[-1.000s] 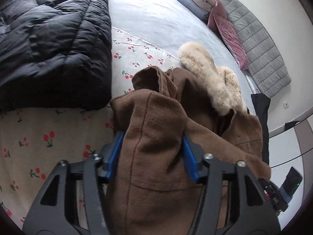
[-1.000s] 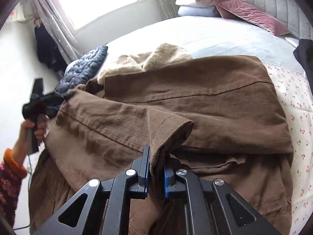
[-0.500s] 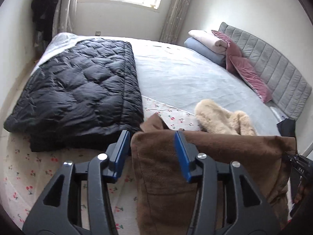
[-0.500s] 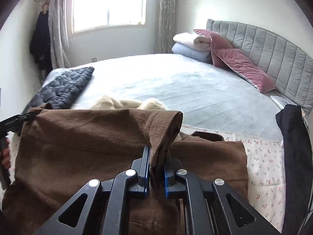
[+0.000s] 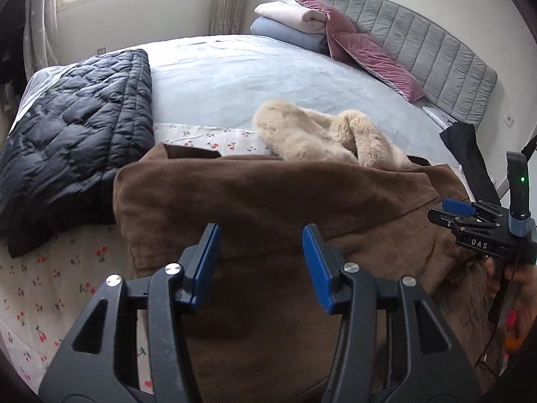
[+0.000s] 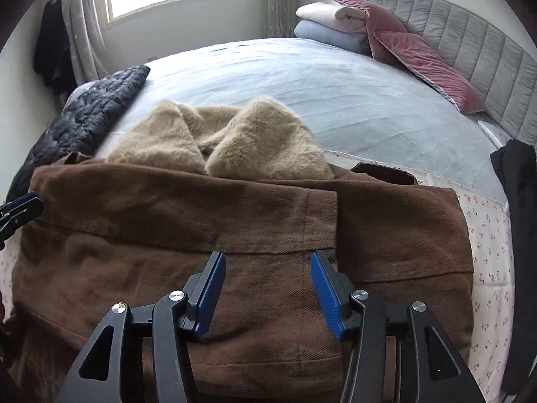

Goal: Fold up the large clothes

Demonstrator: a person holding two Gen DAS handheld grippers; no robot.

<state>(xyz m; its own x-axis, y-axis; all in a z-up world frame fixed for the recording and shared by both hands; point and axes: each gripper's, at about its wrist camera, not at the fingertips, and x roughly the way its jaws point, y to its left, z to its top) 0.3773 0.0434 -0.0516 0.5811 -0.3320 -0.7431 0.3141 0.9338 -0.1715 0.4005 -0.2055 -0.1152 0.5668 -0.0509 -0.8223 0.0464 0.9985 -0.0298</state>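
A brown coat [image 5: 268, 194] with a tan fur collar [image 5: 302, 131] lies folded on the bed, its lower part turned up over the body. My left gripper [image 5: 260, 228] hovers over the coat's left side, jaws opening, nothing pressed between the pads. In the right wrist view the coat [image 6: 167, 235] and collar [image 6: 261, 134] fill the foreground. My right gripper [image 6: 268, 255] stands over the folded hem, jaws opening, with the cloth lying flat below them and not pinched. Each gripper also shows at the edge of the other view: the right gripper [image 5: 466, 210] and the left gripper [image 6: 20, 208].
A black quilted jacket [image 5: 67, 117] lies folded at the left on the cherry-print sheet [image 5: 50, 285]. Grey bed cover [image 5: 235, 77] stretches behind. Folded blankets [image 5: 295, 23], pink cushions [image 5: 369, 57] and a grey headboard [image 5: 436, 57] are at the far right. A black garment [image 6: 517, 218] hangs at the right edge.
The right gripper has let go of the coat's fold, which now lies flat on the coat. The left jaws have come off the cloth. Both views have tilted up and drawn back.
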